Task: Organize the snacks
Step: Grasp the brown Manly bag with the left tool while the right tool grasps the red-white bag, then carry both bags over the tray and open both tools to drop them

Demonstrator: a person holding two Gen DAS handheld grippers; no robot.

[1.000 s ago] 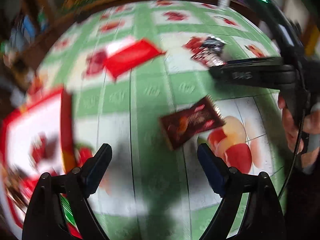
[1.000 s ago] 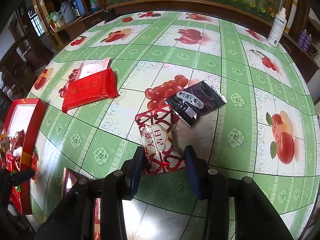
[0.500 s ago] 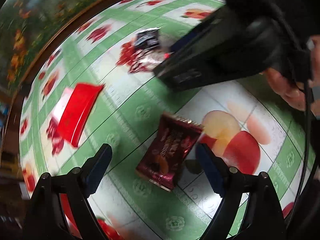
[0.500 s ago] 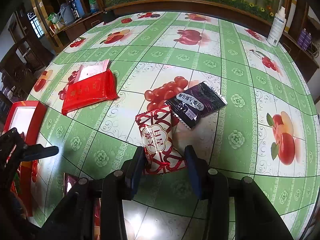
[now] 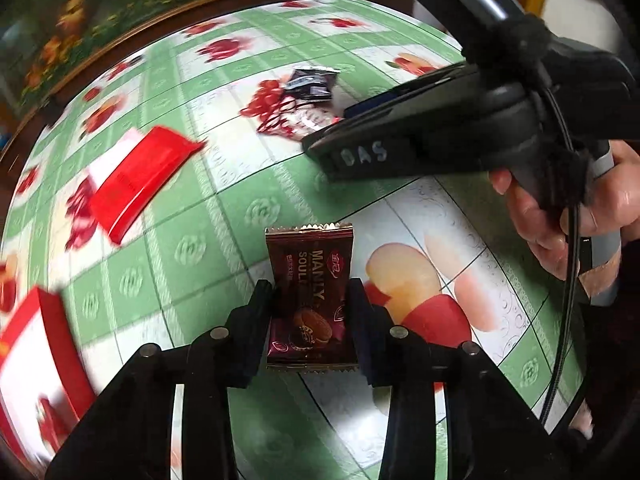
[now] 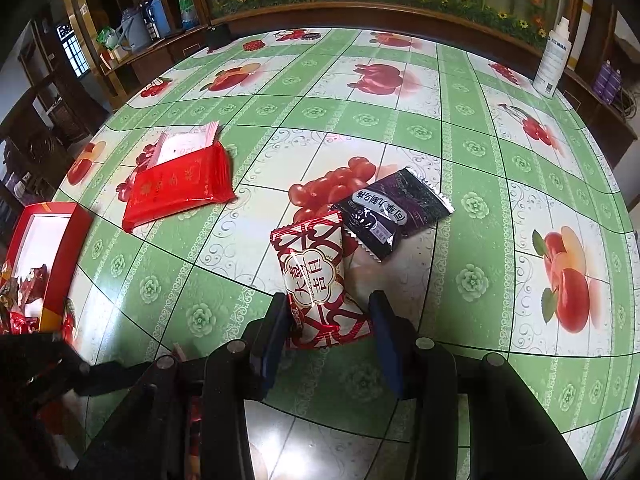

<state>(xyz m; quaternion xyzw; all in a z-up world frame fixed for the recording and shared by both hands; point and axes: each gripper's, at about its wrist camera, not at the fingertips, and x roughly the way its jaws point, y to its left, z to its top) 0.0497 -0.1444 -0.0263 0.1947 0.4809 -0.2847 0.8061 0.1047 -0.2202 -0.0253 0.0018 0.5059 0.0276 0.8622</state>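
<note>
My left gripper point(image 5: 310, 300) is shut on a dark brown snack packet point(image 5: 310, 276), its fingers pressing both long edges. My right gripper point(image 6: 328, 316) is shut on a red-and-white snack packet point(image 6: 316, 276) that lies on the green fruit-print tablecloth point(image 6: 400, 128); the same packet shows in the left wrist view point(image 5: 298, 120). A black-purple packet point(image 6: 390, 208) lies just beyond it, overlapping its corner. A flat red packet point(image 6: 178, 186) lies further left. A red box point(image 6: 60, 248) holding several wrapped snacks stands at the left edge.
A white bottle point(image 6: 554, 60) stands at the far right edge of the table. Wooden shelves with jugs point(image 6: 140, 28) are behind the table at the left. The right hand and its gripper body point(image 5: 460, 128) cross the upper right of the left wrist view.
My left gripper has swung over the dark brown packet and closed on it. My right gripper has stayed still on the red-and-white packet.
</note>
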